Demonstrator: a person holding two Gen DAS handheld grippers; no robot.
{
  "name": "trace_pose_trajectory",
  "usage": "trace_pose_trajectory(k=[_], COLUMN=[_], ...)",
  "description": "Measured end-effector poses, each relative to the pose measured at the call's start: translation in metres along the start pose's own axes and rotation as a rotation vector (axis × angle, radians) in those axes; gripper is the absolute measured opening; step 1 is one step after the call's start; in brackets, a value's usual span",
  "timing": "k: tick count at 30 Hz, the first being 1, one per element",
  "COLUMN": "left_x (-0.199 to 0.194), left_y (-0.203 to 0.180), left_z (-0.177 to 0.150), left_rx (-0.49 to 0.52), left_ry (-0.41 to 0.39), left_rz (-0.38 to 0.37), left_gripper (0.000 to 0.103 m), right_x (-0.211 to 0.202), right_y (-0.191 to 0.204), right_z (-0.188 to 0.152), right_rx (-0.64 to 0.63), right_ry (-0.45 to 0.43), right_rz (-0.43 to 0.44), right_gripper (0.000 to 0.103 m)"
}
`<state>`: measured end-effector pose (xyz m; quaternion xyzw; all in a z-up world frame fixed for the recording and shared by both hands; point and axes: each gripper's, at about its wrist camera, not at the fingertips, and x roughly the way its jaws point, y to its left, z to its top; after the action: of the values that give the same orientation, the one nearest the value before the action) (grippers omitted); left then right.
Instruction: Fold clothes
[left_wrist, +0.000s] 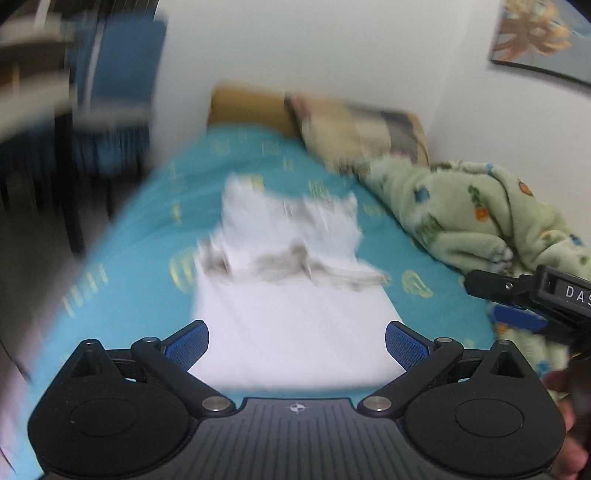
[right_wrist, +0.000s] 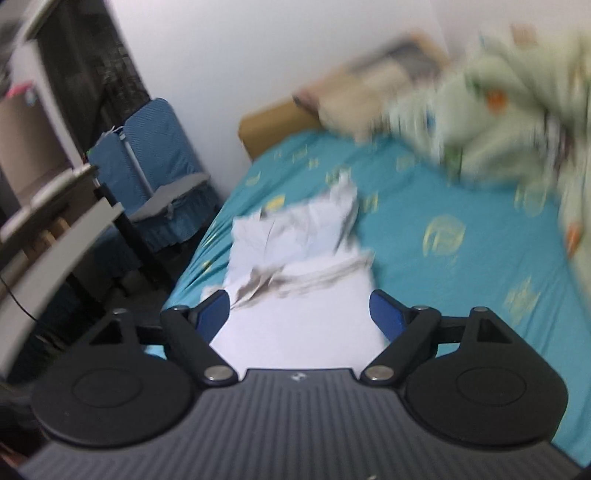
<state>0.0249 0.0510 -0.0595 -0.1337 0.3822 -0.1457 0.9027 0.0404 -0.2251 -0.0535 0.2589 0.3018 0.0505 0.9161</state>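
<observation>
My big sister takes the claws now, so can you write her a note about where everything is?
Left claw: open, holding nothing, over the near edge of the white garment.
Right claw: open, holding nothing, over the same garment.
The garment lies on the teal bedsheet, its near part flat, its far part rumpled. The green blanket is bunched to the right.
Done: the garment looks partly folded; blur hides how far.
Left: probably smooth the far end and finish folding.
</observation>
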Motion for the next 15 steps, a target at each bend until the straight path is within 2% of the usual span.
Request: trace_pose_trajectory(k=[4, 6, 7, 11, 15], left_x=[0.038, 0.058, 0.067, 0.093, 0.096], left_y=[0.040, 0.060, 0.070, 0.108, 0.120], left_z=[-0.008, -0.013, -0.016, -0.024, -0.020], left_rx=[-0.278, -0.411, -0.479, -0.710, -0.781], left_ry=[0.175, 0.216, 0.228, 0.245, 0.205], left_rz=[-0.082, -0.093, -0.103, -0.133, -0.117], left_gripper=[0.099, 0.097, 0.096, 0.092, 0.082], right_x=[0.031, 0.047, 0.056, 0.087, 0.084], right_y=[-0.035, -0.053, -0.061, -0.088, -0.091], right_z=[-0.017, -0.026, -0.031, -0.064, -0.067], right_rx=[0.310, 0.465, 0.535, 0.788, 0.795], right_ry=[0.133, 0.200, 0.217, 0.305, 0.249], right_rz=[0.061, 0.091, 0.089, 0.003, -0.002], right_gripper=[0.085, 0.084, 0.078, 0.072, 0.068])
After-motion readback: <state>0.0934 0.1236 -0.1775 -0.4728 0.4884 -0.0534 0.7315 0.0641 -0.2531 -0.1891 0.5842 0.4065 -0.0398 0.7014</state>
